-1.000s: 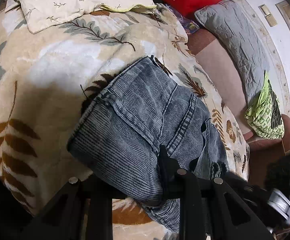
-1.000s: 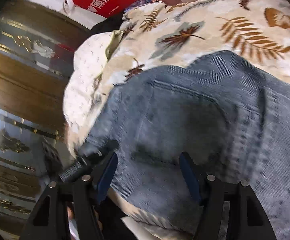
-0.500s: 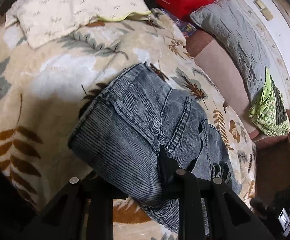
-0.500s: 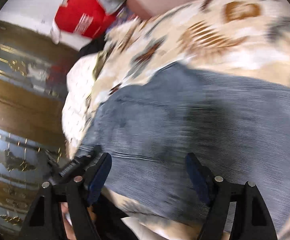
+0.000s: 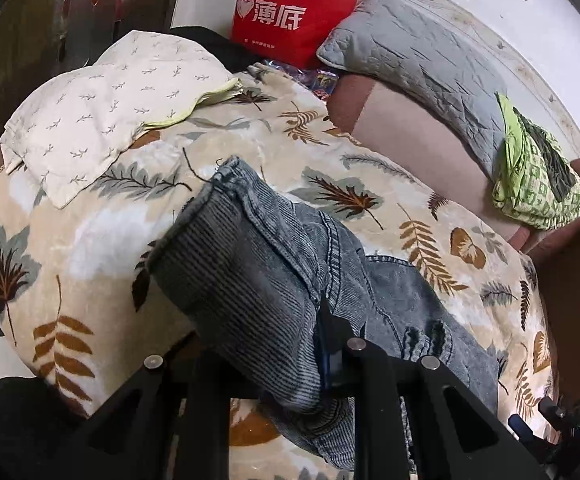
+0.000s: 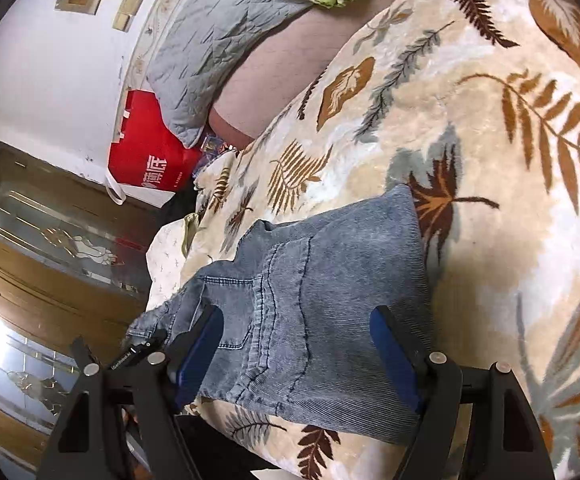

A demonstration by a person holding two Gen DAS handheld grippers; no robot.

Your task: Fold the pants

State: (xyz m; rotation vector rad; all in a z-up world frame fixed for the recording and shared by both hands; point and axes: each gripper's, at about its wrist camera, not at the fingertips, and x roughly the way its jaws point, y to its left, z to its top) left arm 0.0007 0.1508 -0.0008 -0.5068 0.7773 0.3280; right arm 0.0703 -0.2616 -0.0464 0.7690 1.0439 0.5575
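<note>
Grey-blue corduroy pants lie folded on a leaf-print blanket. My left gripper is closing on a thick folded edge of them and holds that edge raised off the blanket. The cloth drapes over its left finger and hides it. In the right wrist view the pants show a back pocket, lying near the bed's edge. My right gripper hovers over them with its blue pads wide apart, pressing on nothing.
A cream pillow lies at the blanket's far left. Behind the bed are a red bag, a grey quilted pillow and a green cloth. A wooden door with glass stands beside the bed.
The left gripper has risen with the pants' folded edge, pulling it up. The right gripper has swept sideways and drawn back from the pants, with its jaws a little wider.
</note>
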